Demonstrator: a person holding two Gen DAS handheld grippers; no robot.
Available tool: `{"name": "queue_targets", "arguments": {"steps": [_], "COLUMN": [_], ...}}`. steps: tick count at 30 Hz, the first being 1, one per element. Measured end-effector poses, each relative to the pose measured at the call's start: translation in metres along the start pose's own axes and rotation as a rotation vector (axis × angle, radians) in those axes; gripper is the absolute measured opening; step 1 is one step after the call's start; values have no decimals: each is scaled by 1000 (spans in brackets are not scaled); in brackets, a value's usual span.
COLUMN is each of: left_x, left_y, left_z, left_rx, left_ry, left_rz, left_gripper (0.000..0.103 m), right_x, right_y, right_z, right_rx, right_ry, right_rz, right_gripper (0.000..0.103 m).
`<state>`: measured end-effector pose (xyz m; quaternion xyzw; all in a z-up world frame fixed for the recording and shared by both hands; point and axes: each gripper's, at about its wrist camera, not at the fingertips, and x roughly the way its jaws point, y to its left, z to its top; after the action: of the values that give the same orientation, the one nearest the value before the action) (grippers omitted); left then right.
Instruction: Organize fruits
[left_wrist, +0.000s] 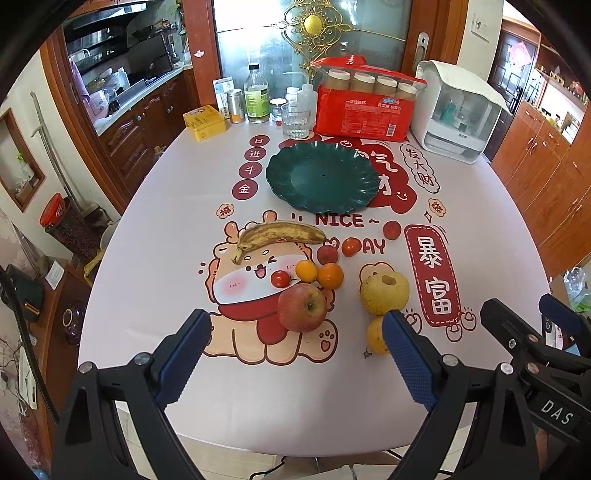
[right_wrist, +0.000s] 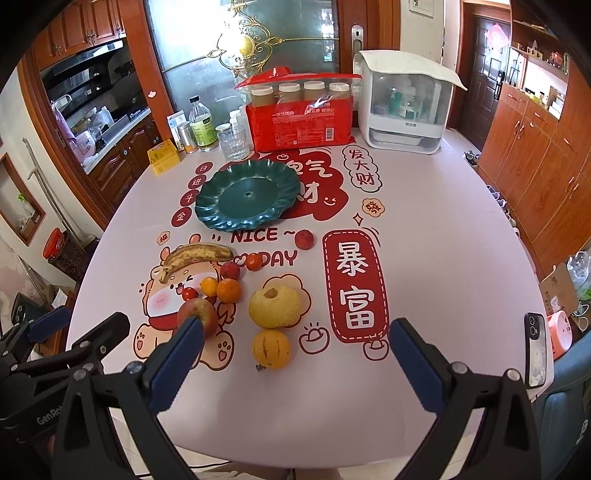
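Nothing is sorted yet: the green plate (left_wrist: 320, 177) sits bare, far ahead of both claws, and every fruit lies loose on the tabletop (left_wrist: 147, 258). Going left to right, the left claw (left_wrist: 295, 363) gapes wide and holds nothing, with the apple (left_wrist: 302, 307) just ahead between its fingers. The right claw (right_wrist: 295, 369) is equally wide and unloaded, the orange (right_wrist: 271, 349) just ahead and the pear (right_wrist: 275, 307) beyond.

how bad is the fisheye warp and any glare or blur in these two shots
Left wrist view: strong barrel warp, the table edge bows, corners go black; fruit such as the apple stays sharp, with soft shadows. Right wrist view: same warp and dark corners; the green plate shows only a mild sheen, the bright doorway at far right looks washed out, and the near gripper fingers look slightly soft.
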<state>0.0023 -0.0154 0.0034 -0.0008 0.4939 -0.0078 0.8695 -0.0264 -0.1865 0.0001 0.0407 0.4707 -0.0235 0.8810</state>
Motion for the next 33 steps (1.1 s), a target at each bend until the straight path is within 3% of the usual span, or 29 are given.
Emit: {"name": "queue_targets", "arguments": {"steps": [33], "left_x": [-7], "left_y": [30], "left_z": [1], "left_rx": [96], "left_ry": [-57], "left_rz": [-28], "left_gripper": [94], "right_x": [-13], "right_y": [25], "right_z": [-3], "right_rx": [49], "right_ry": [-20], "right_rz": [-21], "right_gripper": [101]}}
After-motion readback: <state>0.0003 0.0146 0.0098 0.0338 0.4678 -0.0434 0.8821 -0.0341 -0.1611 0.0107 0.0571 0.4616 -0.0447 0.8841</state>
